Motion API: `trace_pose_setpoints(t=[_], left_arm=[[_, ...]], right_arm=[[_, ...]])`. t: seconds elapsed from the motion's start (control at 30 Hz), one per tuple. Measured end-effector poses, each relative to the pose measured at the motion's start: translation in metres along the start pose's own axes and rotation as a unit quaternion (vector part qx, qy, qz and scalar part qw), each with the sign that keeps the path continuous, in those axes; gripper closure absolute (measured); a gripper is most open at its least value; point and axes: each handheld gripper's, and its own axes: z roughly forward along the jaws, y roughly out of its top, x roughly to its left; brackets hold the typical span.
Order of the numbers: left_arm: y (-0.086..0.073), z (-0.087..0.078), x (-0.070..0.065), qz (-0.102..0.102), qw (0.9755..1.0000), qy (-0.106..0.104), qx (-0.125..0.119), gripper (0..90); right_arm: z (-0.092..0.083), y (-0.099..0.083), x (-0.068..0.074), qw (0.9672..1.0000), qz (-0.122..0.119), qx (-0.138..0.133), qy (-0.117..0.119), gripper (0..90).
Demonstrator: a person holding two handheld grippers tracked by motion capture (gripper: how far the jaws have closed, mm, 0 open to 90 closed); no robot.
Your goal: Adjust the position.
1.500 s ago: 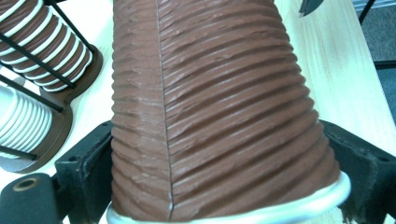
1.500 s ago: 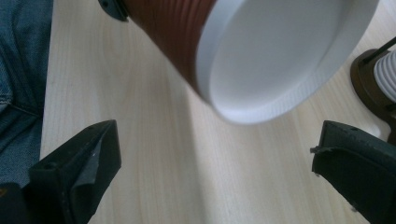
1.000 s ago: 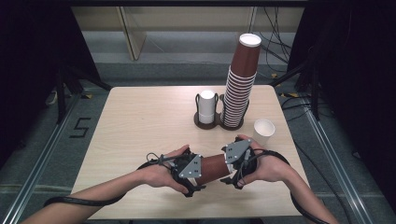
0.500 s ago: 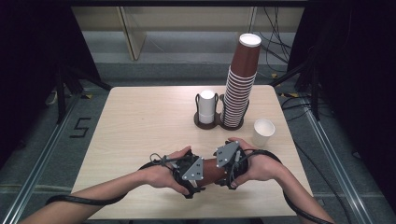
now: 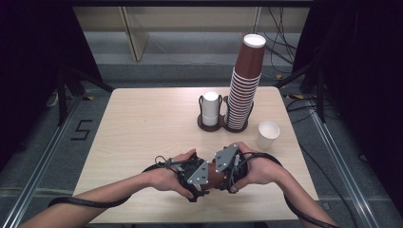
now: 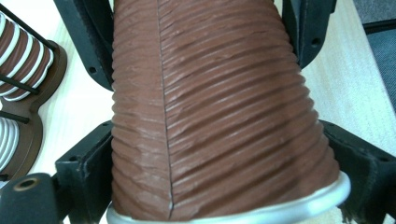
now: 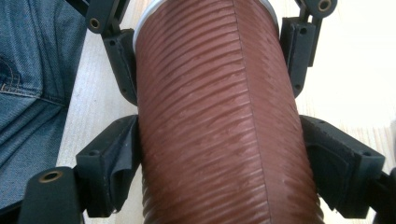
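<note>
Where overhead hides it, ribbed cup seam.

Near the table's front edge, a ribbed cup lying between left gripper and right gripper, jaws of each touching its sides. Farther back, right of centre, a two-slot holder: short cup stack in the left slot, tall cup stack in the right. Just right of the holder and nearer, a single cup upright on the tabletop.
</note>
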Motion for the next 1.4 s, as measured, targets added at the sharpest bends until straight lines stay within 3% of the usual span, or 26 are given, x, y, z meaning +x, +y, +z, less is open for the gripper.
trace_pose_setpoints(t=[0.03,0.07,0.1,0.17,0.2,0.23,0.27,0.33,0.4,0.43,0.47,0.53,0.57,0.6,0.67,0.73,0.77,0.9,0.93,0.97,1.0,1.1,1.23,1.3,1.4], left_arm=[[0.000,0.000,0.001,0.002,1.0000,-0.007,0.004,9.6],[0.000,0.000,0.001,0.003,1.0000,-0.007,0.005,9.6],[0.000,0.000,0.000,0.005,1.0000,-0.003,0.003,9.6],[0.000,0.001,0.000,0.003,1.0000,-0.004,0.002,9.7],[0.001,0.001,-0.001,0.004,1.0000,-0.006,0.004,9.7],[0.000,0.001,-0.001,0.002,1.0000,-0.006,0.005,9.8],[0.000,0.002,-0.002,0.000,1.0000,-0.008,0.005,9.9],[0.000,0.002,-0.002,0.000,0.9999,-0.012,0.006,10.1],[0.001,0.003,-0.003,-0.002,0.9999,-0.015,0.008,10.1],[0.001,0.003,-0.003,-0.004,0.9998,-0.018,0.008,9.7],[0.001,0.003,-0.003,-0.009,0.9998,-0.018,0.007,9.4],[0.002,0.004,-0.003,-0.019,0.9997,-0.014,0.005,8.3],[0.001,0.005,-0.004,-0.037,0.9992,-0.016,-0.004,5.2],[0.001,0.004,-0.002,-0.031,0.9994,-0.017,0.001,1.9],[-0.001,0.003,0.000,-0.028,0.9995,-0.012,0.003,0.0],[-0.005,0.001,-0.001,-0.041,0.9992,-0.003,-0.006,0.0],[-0.006,0.000,0.000,-0.037,0.9993,-0.002,-0.003,0.0],[-0.012,-0.008,0.004,-0.049,0.9987,0.006,-0.010,0.0],[-0.014,-0.009,0.004,-0.060,0.9978,0.018,-0.023,0.0],[-0.015,-0.011,0.005,-0.058,0.9978,0.018,-0.024,0.0],[-0.017,-0.012,0.004,-0.075,0.9961,0.026,-0.038,0.0],[-0.020,-0.015,0.003,-0.087,0.9940,0.035,-0.056,0.0],[-0.024,-0.017,0.000,-0.099,0.9916,0.036,-0.076,0.0],[-0.026,-0.018,-0.002,-0.099,0.9914,0.037,-0.077,0.0],[-0.028,-0.019,-0.004,-0.120,0.9877,0.035,-0.094,0.0]], right_arm=[[0.000,0.000,0.004,0.9996,0.027,0.006,0.000,17.7],[0.002,0.001,-0.002,0.9999,-0.012,-0.002,0.001,17.6],[0.002,0.000,0.002,0.9999,0.011,0.003,0.001,17.8],[0.003,0.001,0.000,1.0000,0.000,0.001,0.005,18.1],[0.002,0.000,0.003,0.9997,0.019,0.011,0.005,18.4],[0.002,0.001,0.002,0.9998,0.013,0.016,0.002,18.8],[0.005,0.000,-0.001,0.9999,-0.011,0.002,0.004,19.1],[0.006,0.000,-0.001,0.9998,-0.016,0.002,0.010,19.6],[0.006,-0.002,-0.001,0.9998,-0.019,0.002,0.008,19.9],[0.006,-0.004,0.001,0.9998,-0.004,-0.001,0.019,19.9],[0.007,-0.004,0.000,0.9998,-0.008,-0.002,0.020,19.9],[0.006,-0.006,0.003,0.9998,0.005,0.000,0.020,19.9],[0.004,-0.006,0.003,0.9999,0.004,0.013,0.010,20.0],[0.004,-0.007,0.002,1.0000,-0.007,0.006,0.002,20.1],[0.005,-0.009,-0.001,0.9995,-0.032,-0.005,0.000,20.3],[0.005,-0.014,-0.001,0.9994,-0.034,-0.007,-0.001,20.3],[0.004,-0.016,-0.001,0.9994,-0.034,-0.008,-0.004,20.3],[0.000,-0.027,0.001,0.9997,-0.011,-0.019,-0.011,20.2],[-0.001,-0.030,0.002,0.9996,-0.007,-0.024,-0.013,20.2],[-0.002,-0.034,0.001,0.9992,-0.006,-0.035,-0.020,20.2],[-0.003,-0.037,0.002,0.9989,0.001,-0.040,-0.024,20.2],[-0.004,-0.047,0.003,0.9963,0.022,-0.070,-0.045,20.1],[-0.003,-0.057,0.005,0.9920,0.042,-0.100,-0.064,20.0],[-0.003,-0.059,0.005,0.9897,0.040,-0.117,-0.073,19.9],[-0.001,-0.062,0.007,0.9856,0.051,-0.142,-0.075,19.9]])
